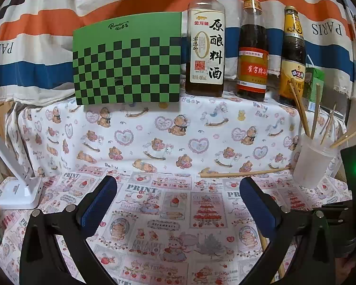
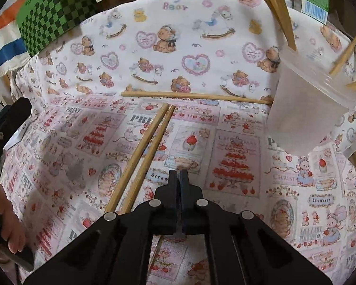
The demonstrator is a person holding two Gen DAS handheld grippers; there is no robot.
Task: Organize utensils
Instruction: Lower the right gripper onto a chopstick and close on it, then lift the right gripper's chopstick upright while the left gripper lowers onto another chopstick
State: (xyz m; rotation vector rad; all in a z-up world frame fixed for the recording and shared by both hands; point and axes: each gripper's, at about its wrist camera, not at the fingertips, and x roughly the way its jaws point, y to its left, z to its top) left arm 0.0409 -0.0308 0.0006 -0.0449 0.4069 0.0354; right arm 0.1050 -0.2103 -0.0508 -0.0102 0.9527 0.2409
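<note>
A translucent plastic cup (image 1: 313, 163) stands at the right and holds several wooden chopsticks (image 1: 301, 111); it also shows in the right wrist view (image 2: 306, 109). One loose chopstick (image 1: 244, 173) lies flat on the cloth left of the cup, seen also in the right wrist view (image 2: 194, 96). Two more chopsticks (image 2: 140, 159) lie side by side just left of my right gripper (image 2: 179, 175), which is shut with nothing between its jaws. My left gripper (image 1: 178, 190) is open and empty above the printed cloth.
A green checkered board (image 1: 128, 59) leans at the back. Three sauce bottles (image 1: 205, 45) and a green carton (image 1: 314, 85) stand to its right. A white lamp base (image 1: 21, 192) sits at the left. The patterned cloth (image 1: 168, 142) covers the table.
</note>
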